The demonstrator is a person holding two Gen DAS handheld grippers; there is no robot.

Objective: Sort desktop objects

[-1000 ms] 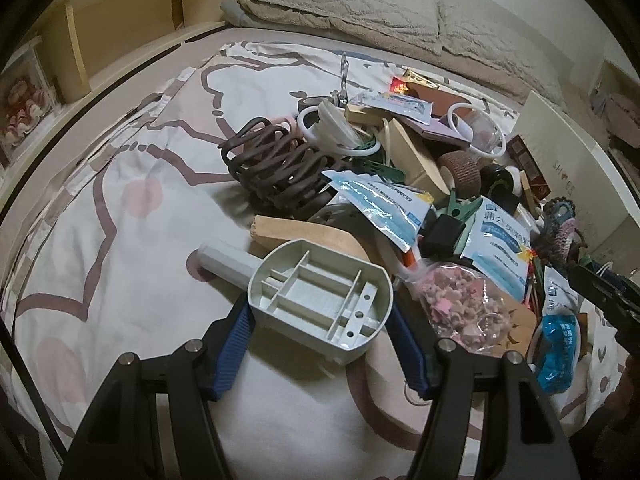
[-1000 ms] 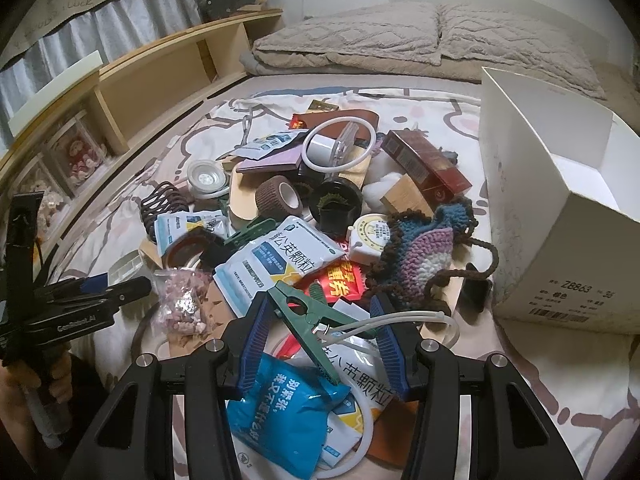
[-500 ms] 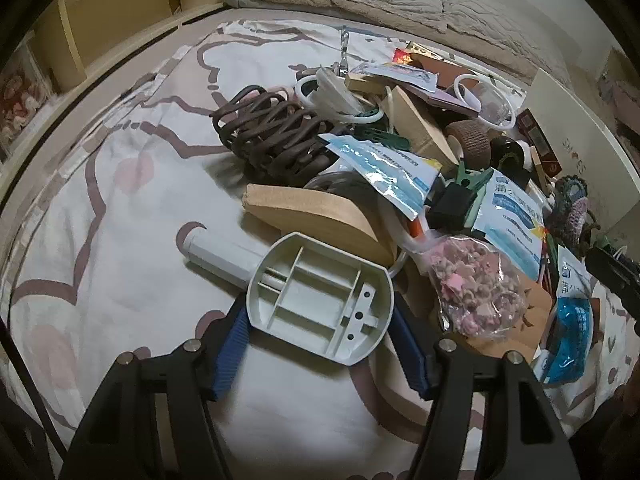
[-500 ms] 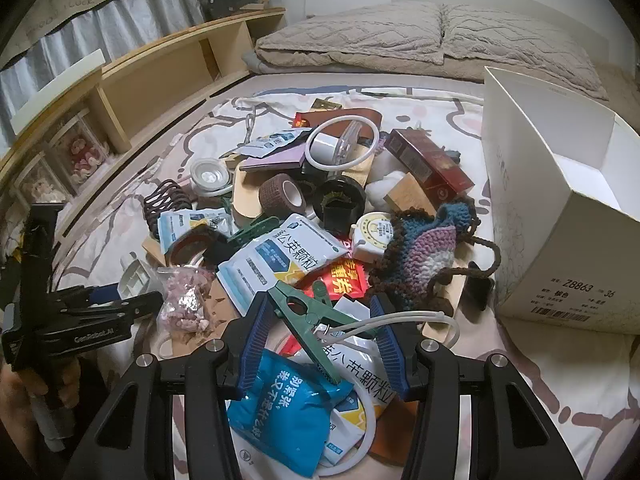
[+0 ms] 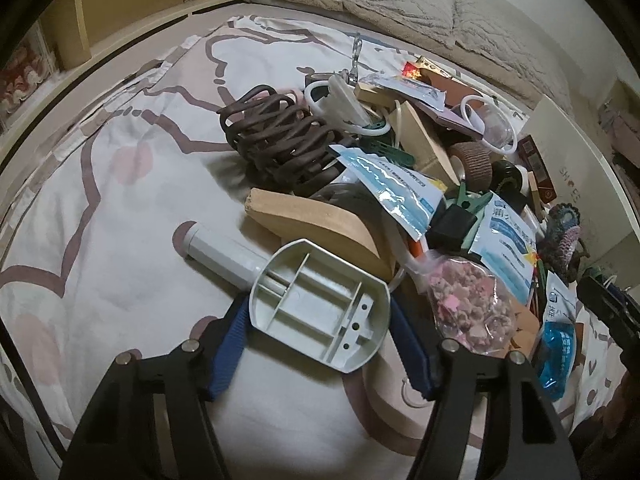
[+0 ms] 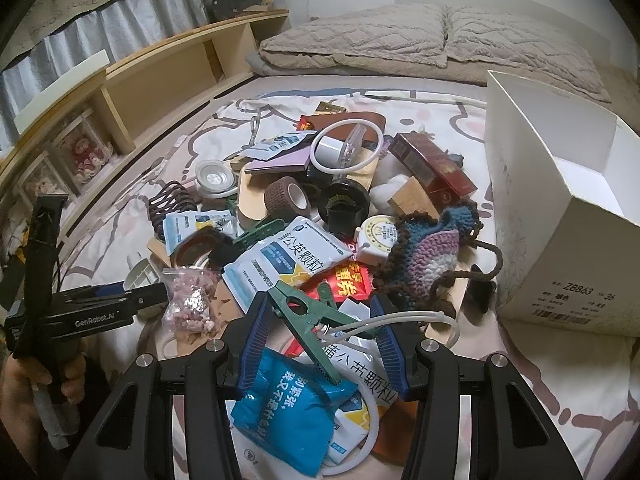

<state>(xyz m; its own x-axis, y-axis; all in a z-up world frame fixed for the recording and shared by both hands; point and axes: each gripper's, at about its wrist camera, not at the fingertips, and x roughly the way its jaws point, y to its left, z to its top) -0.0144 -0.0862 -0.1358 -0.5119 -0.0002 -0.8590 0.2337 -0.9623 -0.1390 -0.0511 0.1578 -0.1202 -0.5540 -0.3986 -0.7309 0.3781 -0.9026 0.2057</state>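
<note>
A grey ribbed plastic piece with a round handle rests low on the bedsheet, and my left gripper is shut on it, a blue pad against each side. The same gripper shows at the left of the right wrist view, held by a hand. My right gripper stands open over the pile. A green clothespin and a white tube lie between its pads, which do not press on them. Its dark finger shows at the right of the left wrist view.
The heap on the bed holds a brown coil, a wood block, medicine sachets, a bag of pink bits, a tape roll and a crocheted pouch. A white box stands open on the right. Shelves line the left.
The left gripper tipped slightly with the grey piece between its pads, so the pile sits higher in its view. The right gripper and the clothespin stayed put.
</note>
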